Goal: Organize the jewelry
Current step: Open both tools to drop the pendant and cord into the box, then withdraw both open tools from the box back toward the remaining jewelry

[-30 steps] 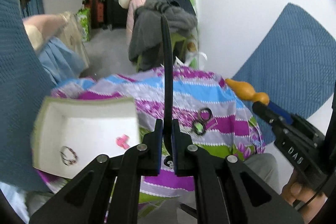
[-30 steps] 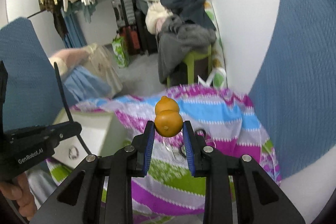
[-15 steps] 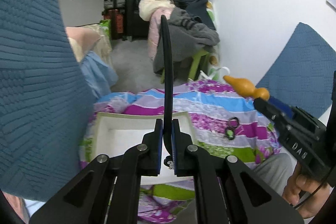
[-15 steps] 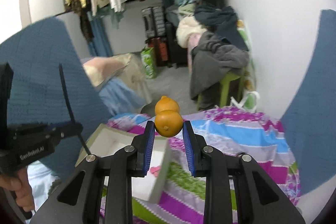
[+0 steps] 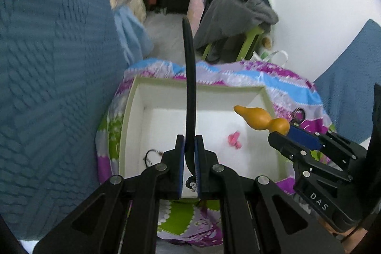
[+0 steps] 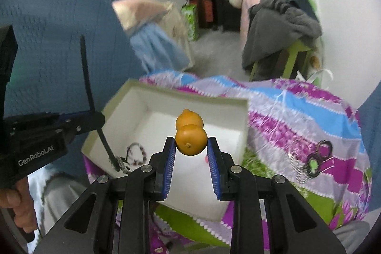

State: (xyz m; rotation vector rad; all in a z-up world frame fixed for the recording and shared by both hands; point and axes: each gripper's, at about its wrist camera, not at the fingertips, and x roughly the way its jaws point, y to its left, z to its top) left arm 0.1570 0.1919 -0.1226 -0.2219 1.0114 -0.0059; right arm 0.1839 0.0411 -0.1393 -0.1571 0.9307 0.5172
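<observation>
Two grippers over white box on striped cloth | my left gripper clamped thin black curved band | my right gripper pinched smooth orange gourd charm above box | beaded bracelet, pink piece inside | I read "GenRobot.AI", "DAS"

black strap: lower end hidden between left gripper pads, material unclear
bracelet: partly behind left gripper finger, beads too small to tell
pink item: small, blurred, type unclear
gourd: underside hidden
box: near wall behind right gripper
keyring cluster: right of gripper, blurred
</observation>
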